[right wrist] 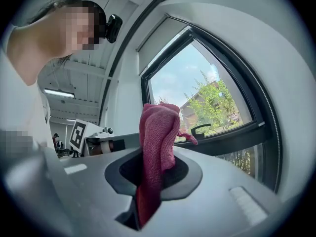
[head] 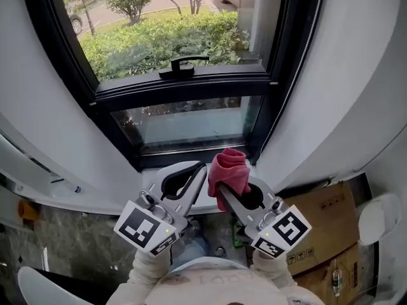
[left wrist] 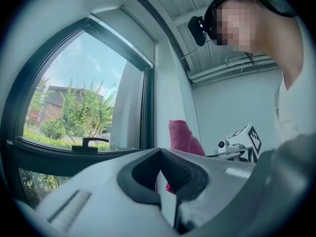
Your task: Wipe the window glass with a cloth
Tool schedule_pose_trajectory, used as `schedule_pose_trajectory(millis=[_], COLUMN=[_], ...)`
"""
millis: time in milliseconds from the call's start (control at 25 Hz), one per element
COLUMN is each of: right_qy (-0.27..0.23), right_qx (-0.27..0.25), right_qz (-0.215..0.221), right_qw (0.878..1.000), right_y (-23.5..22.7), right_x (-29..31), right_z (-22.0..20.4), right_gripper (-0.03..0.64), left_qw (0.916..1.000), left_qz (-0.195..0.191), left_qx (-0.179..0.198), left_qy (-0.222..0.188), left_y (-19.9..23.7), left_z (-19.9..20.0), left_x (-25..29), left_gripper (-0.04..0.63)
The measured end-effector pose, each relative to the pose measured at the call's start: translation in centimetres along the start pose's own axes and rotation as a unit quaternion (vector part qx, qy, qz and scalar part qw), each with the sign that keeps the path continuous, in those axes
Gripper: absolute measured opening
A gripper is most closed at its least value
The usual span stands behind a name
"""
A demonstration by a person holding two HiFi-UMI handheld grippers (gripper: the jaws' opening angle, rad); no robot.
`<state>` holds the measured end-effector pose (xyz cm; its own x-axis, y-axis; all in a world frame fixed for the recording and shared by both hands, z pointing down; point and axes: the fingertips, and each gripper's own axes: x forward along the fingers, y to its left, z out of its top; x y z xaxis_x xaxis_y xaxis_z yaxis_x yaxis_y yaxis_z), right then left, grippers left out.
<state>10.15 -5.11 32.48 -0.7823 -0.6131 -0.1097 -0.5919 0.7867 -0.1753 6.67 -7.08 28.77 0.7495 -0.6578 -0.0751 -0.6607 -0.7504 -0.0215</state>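
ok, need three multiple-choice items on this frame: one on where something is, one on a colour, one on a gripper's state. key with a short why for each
1. Where is the cloth?
A. lying on the sill
B. in the right gripper
C. on the floor

2. What colour is the cloth?
A. red-pink
B. blue
C. white

3. How do the jaws of the left gripper stand?
A. wide apart
B. together on a sponge
C. together, with nothing between them

Key:
1 B: the right gripper view shows the cloth pinched between that gripper's jaws and sticking up past them.
2 A: it shows red-pink in all three views.
3 C: the left gripper view shows its jaw tips meeting with nothing between them; the cloth seen beyond them is the one in the other gripper.
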Motion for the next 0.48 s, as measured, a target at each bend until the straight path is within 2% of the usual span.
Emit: schedule_pose_trajectory(millis=[480], right_qy=[0.001], right_qx=[-0.042], right_qz=[-0.018], right_qw=[0.999], right_y=[-5.0], right_x=[11.1], right_z=[2.6], right_gripper=[0.078], left_qw=[0.9994], left_qz=[-0.024], left_qx=[0.014], left_qy=[-0.020], left_y=[11.2], left_z=[2.3], left_x=[3.5], left_gripper=[0.000])
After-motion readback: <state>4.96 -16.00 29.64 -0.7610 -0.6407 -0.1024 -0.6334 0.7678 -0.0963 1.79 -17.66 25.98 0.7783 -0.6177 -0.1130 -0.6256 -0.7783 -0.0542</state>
